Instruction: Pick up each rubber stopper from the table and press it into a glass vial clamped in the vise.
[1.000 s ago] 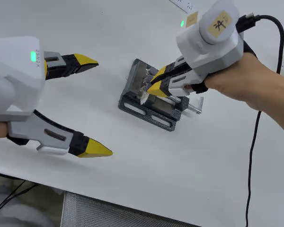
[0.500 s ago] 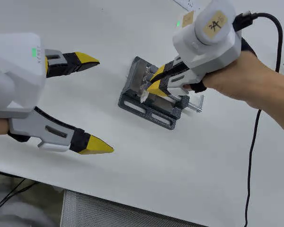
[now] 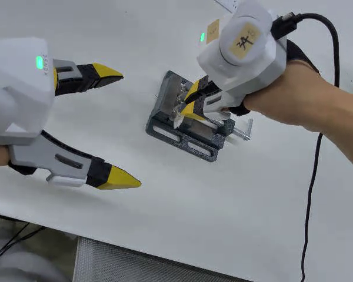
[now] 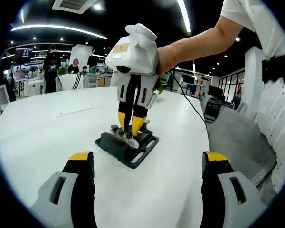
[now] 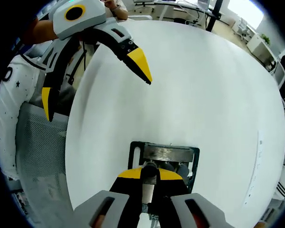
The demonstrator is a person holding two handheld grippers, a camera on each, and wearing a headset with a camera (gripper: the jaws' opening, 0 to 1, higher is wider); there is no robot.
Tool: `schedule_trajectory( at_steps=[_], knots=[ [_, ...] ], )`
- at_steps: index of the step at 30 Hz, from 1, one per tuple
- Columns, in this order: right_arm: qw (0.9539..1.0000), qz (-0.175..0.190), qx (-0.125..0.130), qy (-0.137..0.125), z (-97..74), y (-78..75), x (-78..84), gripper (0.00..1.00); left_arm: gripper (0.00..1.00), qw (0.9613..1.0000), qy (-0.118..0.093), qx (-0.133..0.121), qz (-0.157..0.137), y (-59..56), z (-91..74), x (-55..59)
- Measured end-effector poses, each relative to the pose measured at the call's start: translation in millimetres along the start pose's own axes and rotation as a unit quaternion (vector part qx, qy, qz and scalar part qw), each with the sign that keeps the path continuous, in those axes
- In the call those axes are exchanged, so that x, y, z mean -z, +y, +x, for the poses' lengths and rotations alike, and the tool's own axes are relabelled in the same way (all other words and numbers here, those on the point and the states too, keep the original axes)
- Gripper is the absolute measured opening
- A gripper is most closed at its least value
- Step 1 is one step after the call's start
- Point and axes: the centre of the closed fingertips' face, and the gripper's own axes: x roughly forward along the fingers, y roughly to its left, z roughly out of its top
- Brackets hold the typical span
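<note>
Head view first. Holding the left tool (image 3: 129,129) wide open, well off to the left of the vise (image 3: 179,138), with nothing between its yellow tips. Holding the right tool (image 3: 182,110) right on top of the vise, tips almost together, pinching a small pale rubber stopper (image 3: 178,121) at the top of the vise. Gripping that tool with a hand (image 3: 282,97) up and to the right of the vise. Trailing a black cable (image 3: 315,170) down the white worktop (image 3: 241,205), far to the right of the vise. Resting the vise flat on the worktop, with its screw handle (image 3: 242,130) sticking out on the right side.

Left gripper view next. Looking along two wide-apart tips at the vise, out in front and in the middle. Pointing the right tool straight down onto the top of the vise, tips nearly touching, with the pale stopper just under them. Too small here for telling the stopper from what is under it. Reaching in from the right of the vise with a bare arm (image 4: 194,40), beside a white shirt (image 4: 270,95).

Right gripper view last. Looking down at the vise just past two yellow tips. Holding those tips close together at the near side of the vise. Holding the left tool open, up and to the left of the vise, well apart from it.
</note>
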Motion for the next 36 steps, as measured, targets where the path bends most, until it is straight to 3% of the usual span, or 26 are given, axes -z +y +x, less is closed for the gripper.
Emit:
schedule_trajectory(
  at_steps=[8,16,30,36],
  knots=[
    [0.9996,-0.023,0.0,0.017,2.3,0.7,-2.2,0.04,0.92,1.0,-0.002,0.001,0.001,-0.1,2.9,-2.9],
    [0.9998,-0.011,0.002,-0.017,-0.5,-0.4,0.1,0.07,0.92,1.0,0.001,0.003,0.003,-1.2,2.4,-3.7],
    [0.9994,0.005,-0.001,-0.035,-1.2,2.4,-0.9,0.11,0.91,1.0,0.001,-0.001,0.002,-0.6,0.0,-4.3],
    [0.9983,0.015,0.01,-0.055,-14.6,-3.9,-6.1,0.13,0.91,1.0,0.001,0.0,0.001,-0.7,-0.4,-4.4]
  ],
)
